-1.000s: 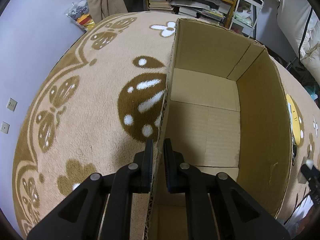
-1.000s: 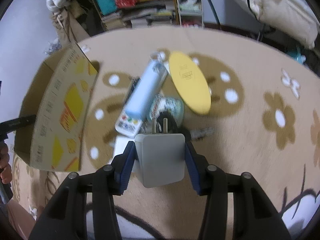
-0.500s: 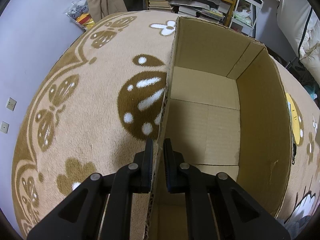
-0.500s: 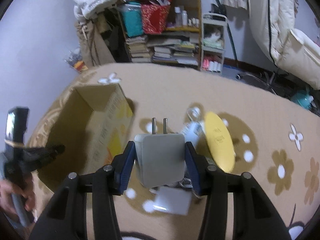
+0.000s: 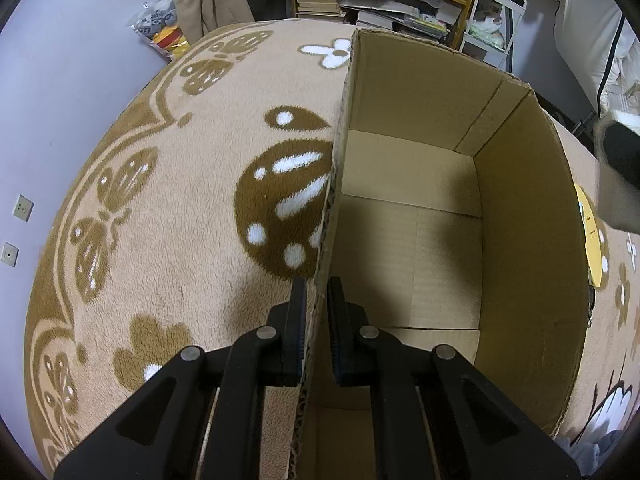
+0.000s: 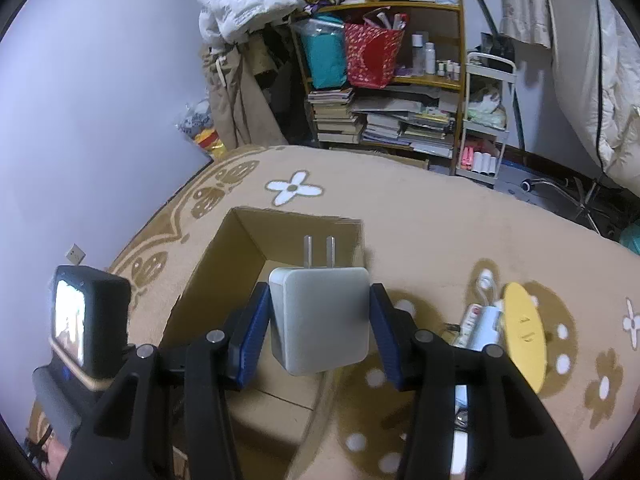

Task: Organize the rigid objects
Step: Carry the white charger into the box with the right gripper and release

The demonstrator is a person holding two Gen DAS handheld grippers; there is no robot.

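An open cardboard box (image 5: 420,224) stands on the patterned carpet, and nothing shows inside it. My left gripper (image 5: 317,296) is shut on the box's left wall, one finger on each side. My right gripper (image 6: 318,312) is shut on a white plug adapter (image 6: 319,316) with two prongs pointing forward, held in the air above the box (image 6: 256,256). The right gripper shows blurred at the right edge of the left wrist view (image 5: 620,168). The left gripper's camera unit (image 6: 88,320) shows at the left of the right wrist view.
A yellow oval disc (image 6: 524,332), a white remote (image 6: 480,324) and other small items lie on the carpet right of the box. A cluttered bookshelf (image 6: 384,92) and a white trolley (image 6: 486,120) stand at the back. A grey wall (image 5: 60,80) borders the carpet on the left.
My right gripper has lifted the adapter off the pile and carried it left, to above the box. My left gripper still grips the box wall in the same place.
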